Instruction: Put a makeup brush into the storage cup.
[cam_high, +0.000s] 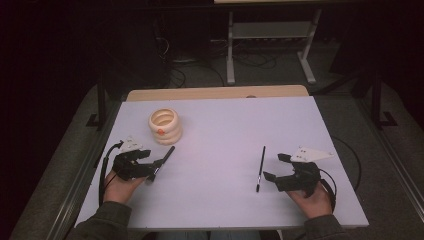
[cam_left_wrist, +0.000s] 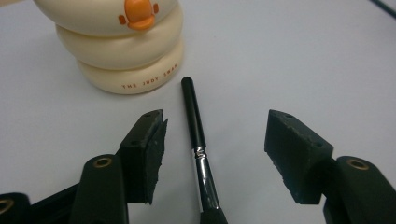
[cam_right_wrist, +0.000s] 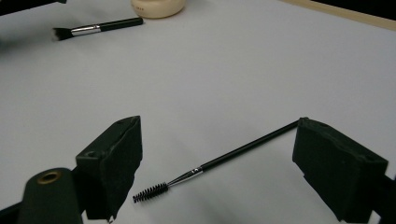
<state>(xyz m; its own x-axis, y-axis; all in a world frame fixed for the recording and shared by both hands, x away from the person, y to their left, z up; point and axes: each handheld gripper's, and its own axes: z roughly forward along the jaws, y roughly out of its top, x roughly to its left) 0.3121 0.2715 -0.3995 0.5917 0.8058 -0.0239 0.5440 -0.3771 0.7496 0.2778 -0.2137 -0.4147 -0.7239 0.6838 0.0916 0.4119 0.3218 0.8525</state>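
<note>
- Step in hand, as I read it: L claw (cam_left_wrist: 215, 135) lining up on the makeup brush (cam_left_wrist: 195, 135), prob. to lift it and drop it into the cream holder (cam_left_wrist: 126, 51).
- L claw: fairly wide, pads either side of the brush handle w/o touching it; nothing held.
- To do it well: keep the handle centred btw the pads, squeeze on the black handle just above the silver ferrule so it won't pivot; come low enough that the pads bite the shaft, not skim over it. It lies flat on the tabletop (cam_high: 225, 125), so expect it to roll if only one pad meets it first.
- R claw (cam_right_wrist: 217, 161): wide too, empty; straddles the spoolie wand (cam_right_wrist: 224, 158) w/o contact. Same advice: grab mid-shaft, not at the bristles.
- Looks, makeup brush: short, thick black handle w/ rounded end, shiny silver ferrule, dark bristle head at the near end. High view: on the L side of the tabletop, tip pointing at the holder, near it but apart.
- Spoolie: thin black rod, small silver collar, tiny spiral bristle tip. R side of tabletop, just beside R claw.
- Holder: cream, stacked-ring shape, open top, orange beak-like mark, small lettering on the base ring. Stands far L.
</note>
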